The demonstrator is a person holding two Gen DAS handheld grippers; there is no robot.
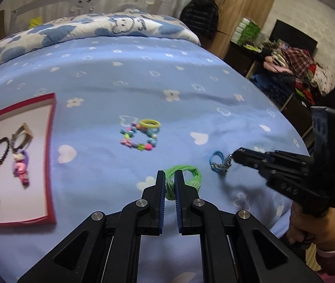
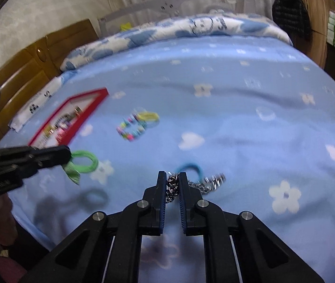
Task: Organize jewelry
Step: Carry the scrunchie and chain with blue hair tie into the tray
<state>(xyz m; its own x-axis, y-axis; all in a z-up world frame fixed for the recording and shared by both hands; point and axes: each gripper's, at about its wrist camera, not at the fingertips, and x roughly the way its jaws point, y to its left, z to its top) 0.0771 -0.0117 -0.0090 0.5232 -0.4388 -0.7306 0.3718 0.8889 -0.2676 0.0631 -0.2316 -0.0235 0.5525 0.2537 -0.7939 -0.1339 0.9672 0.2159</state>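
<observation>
Grippers: left hand-held gripper (image 1: 169, 179) pinches green band (image 1: 186, 176), right hand-held gripper (image 2: 172, 180) apparently chain (image 2: 171, 188)

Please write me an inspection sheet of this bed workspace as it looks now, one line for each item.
Surface: blue flowered bedsheet, lightly wrinkled.
Job's things: red box holds several bracelets; beaded bracelet and yellow ring lie on the sheet; green hair tie; blue ring with chain.
Clutter: nothing seen on the sheet.
Grippers: left claw shut on the green hair tie, which is lifted; right claw shut on the chain.
Cables: nothing seen.
Surroundings: quilt, wardrobe, clothes pile.
</observation>
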